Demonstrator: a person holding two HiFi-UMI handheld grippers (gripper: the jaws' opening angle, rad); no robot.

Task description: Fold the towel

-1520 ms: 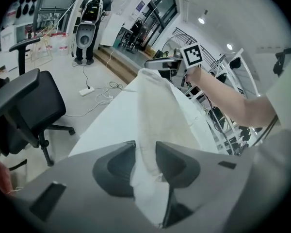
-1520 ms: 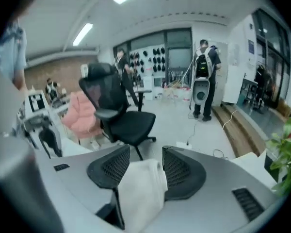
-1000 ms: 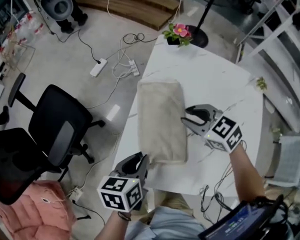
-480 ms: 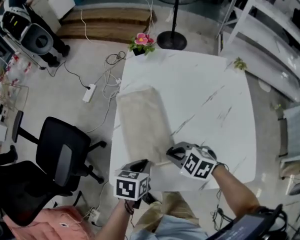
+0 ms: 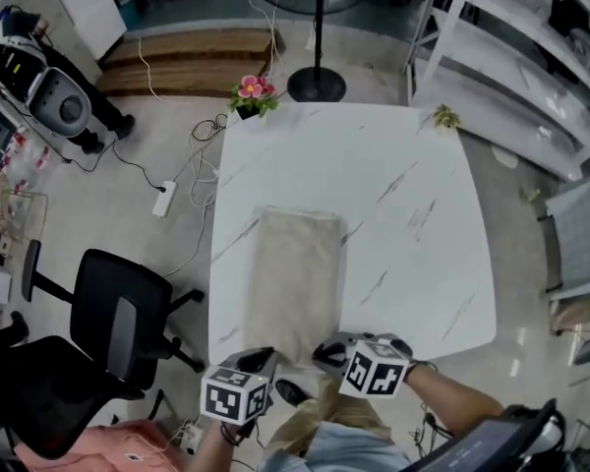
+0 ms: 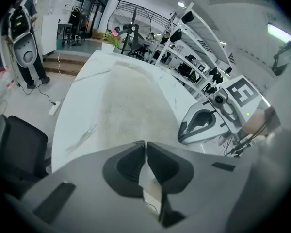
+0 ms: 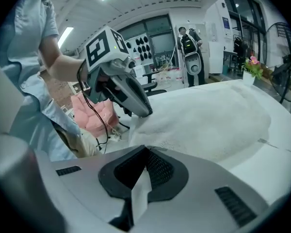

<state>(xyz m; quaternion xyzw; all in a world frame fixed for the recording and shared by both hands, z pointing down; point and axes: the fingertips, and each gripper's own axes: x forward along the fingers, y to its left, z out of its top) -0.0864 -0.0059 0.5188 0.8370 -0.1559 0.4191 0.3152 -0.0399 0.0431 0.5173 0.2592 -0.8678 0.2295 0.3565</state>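
Where grippers [image 5: 262, 358] [image 5: 326, 350] just closed, towel's edge [image 5: 293, 340].

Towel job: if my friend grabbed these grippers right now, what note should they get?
Left gripper: jaws have just closed on the towel, at its near left corner.
Right gripper: jaws have just closed on the near right corner.
The towel lies flat as a long strip on the white table, with its near end at the table's edge.
Done: both near corners are gripped.
Left to do: probably lift the near end, carry it over to the far end, then let go.
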